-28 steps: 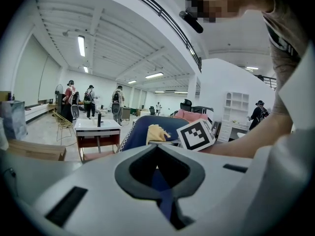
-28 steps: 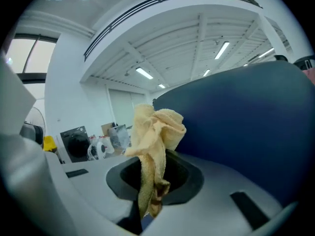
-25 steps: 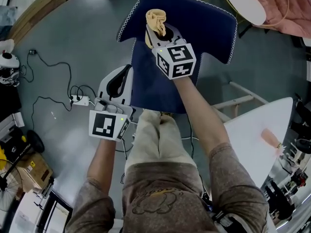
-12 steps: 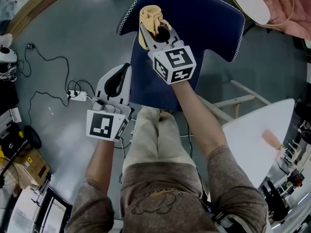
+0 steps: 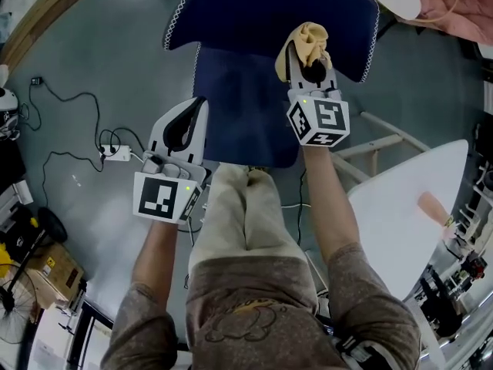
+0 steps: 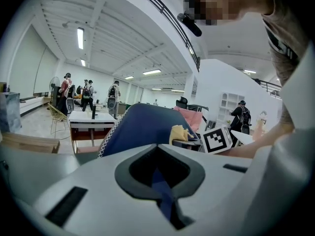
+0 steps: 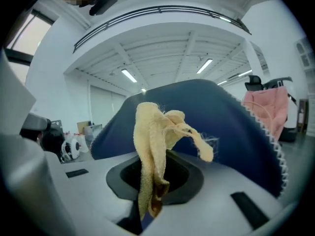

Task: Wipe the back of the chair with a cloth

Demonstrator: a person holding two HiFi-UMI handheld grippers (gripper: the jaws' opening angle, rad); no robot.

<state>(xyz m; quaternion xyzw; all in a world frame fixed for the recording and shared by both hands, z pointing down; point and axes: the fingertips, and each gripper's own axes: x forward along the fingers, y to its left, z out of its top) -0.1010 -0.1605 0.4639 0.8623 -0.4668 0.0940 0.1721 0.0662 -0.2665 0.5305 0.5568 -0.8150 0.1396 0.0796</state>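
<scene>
Your right gripper's [image 7: 147,203] jaws are closed on a bunched yellow cloth [image 7: 150,146], pinching it by its lower folds. The rest stands up loose above the jaw tips, with one frayed tail flopping to the right. Your left gripper's [image 6: 165,200] jaws are drawn together with nothing between them; only a thin slit of navy shows through.

From the head view, the cloth sits over the navy chair back [image 5: 231,10], toward its right end and near the white-stitched edge. The left gripper hangs low by the left edge of the chair seat [image 5: 246,122], apart from the chair. No view shows for certain whether the cloth is pressed onto the fabric.

What could go wrong from here:

- The cloth is held by a narrow fold, so a hard drag across the upholstery may pull it out of the jaws.
- So little cloth covers the jaw tips that pressing in may rub plastic, not cloth, on the chair back.
- The frayed tail may catch on the stitched edge as you pass the corner.
- Nothing braces the chair — a firm push may slide or tilt it away from you, and the wipe would lose contact.
</scene>
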